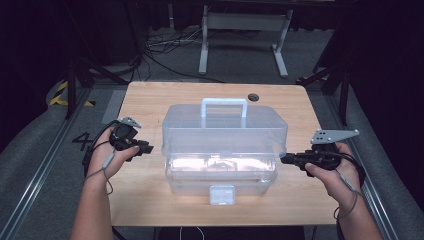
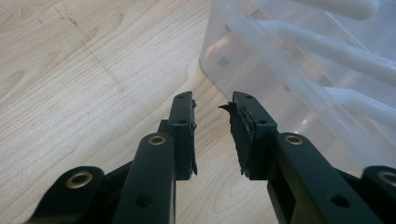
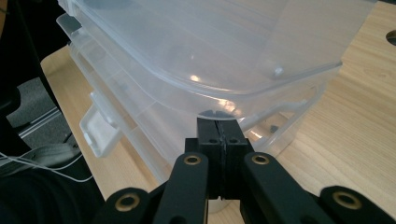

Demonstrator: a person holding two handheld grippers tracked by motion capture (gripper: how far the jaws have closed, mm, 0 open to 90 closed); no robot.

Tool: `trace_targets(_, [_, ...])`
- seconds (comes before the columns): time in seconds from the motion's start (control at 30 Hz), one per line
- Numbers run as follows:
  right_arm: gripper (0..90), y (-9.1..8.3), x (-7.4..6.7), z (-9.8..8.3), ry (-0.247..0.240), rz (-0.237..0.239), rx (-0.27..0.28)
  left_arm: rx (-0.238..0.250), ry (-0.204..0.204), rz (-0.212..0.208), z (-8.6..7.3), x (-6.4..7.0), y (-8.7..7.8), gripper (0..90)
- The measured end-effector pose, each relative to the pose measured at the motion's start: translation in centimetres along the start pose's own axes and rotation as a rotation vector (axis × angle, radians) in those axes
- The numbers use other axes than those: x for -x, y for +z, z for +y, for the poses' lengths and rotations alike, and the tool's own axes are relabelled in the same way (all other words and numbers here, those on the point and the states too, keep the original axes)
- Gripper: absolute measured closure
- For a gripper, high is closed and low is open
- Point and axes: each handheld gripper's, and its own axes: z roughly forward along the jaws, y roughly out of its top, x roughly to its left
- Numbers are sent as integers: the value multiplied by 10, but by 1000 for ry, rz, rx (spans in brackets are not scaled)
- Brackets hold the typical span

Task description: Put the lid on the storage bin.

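Jaws, left gripper: apart, nothing between them, bare tabletop showing through the gap; held just beside the left end wall of the clear plastic storage box, not touching it. Jaws, right gripper: pressed together, tips set against the box's right end just under the overhanging rim of its upper tray; whether any plastic is pinched between them cannot be told. Item: clear plastic storage box, tiered, translucent, with a white carry handle on its lid and a white front latch at its near face; it stands at the middle of the wooden table, front edge close to the table's near edge. Left hand rests left of the box, right hand right of it, both level with the box's lower half. Also present: a dark round cable port in the tabletop behind the box, right of the handle. Risk, judged: the right tips bear on the box from one side alone, so a push or upward pry could slide or tip the light box toward the left gripper, since nothing braces that end. Risk, judged: the tips could slip off the smooth rim and the tray fail to lift.
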Motion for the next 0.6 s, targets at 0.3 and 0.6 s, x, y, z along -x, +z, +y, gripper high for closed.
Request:
trace_targets(0.3, [900,3,-3,0,-30,-1,-81,-8,-2,3,-2,-1,1,701])
trace_targets(0.6, [900,7,-6,-1,-61,1,-159,-17,-7,-4,-3,-1,4,694])
